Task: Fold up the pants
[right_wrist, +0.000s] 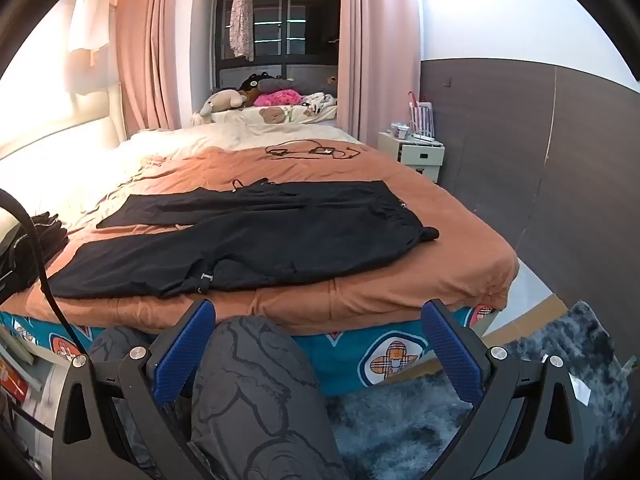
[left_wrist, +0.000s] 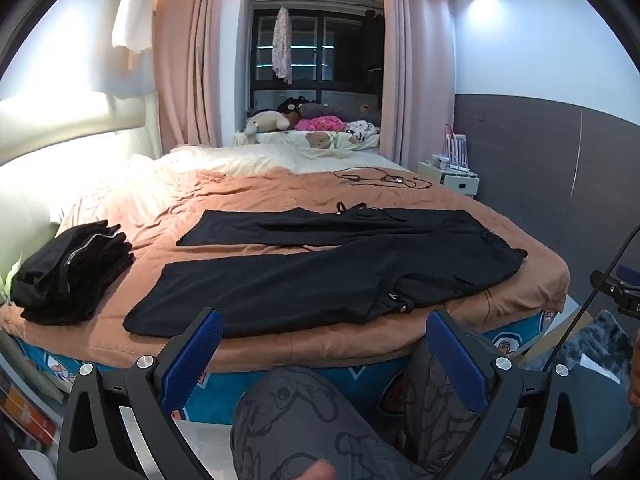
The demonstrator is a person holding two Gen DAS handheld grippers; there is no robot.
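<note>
Black pants [left_wrist: 320, 268] lie spread flat on the brown blanket, legs pointing left, waistband at the right near the bed's corner. In the right wrist view the same pants [right_wrist: 248, 236] lie just past the near bed edge. My left gripper [left_wrist: 324, 332] is open, its blue pads wide apart, held short of the bed over the person's patterned knee [left_wrist: 304, 412]. My right gripper [right_wrist: 318, 324] is open too, above a knee [right_wrist: 256, 380], with nothing between its fingers. Both stand back from the pants without touching them.
A pile of folded black clothes [left_wrist: 72, 272] sits at the bed's left edge. Cables [left_wrist: 380, 178] lie further back on the blanket [left_wrist: 240, 196]. A white nightstand [right_wrist: 412, 152] stands at the right wall. A grey shaggy rug [right_wrist: 400, 420] covers the floor.
</note>
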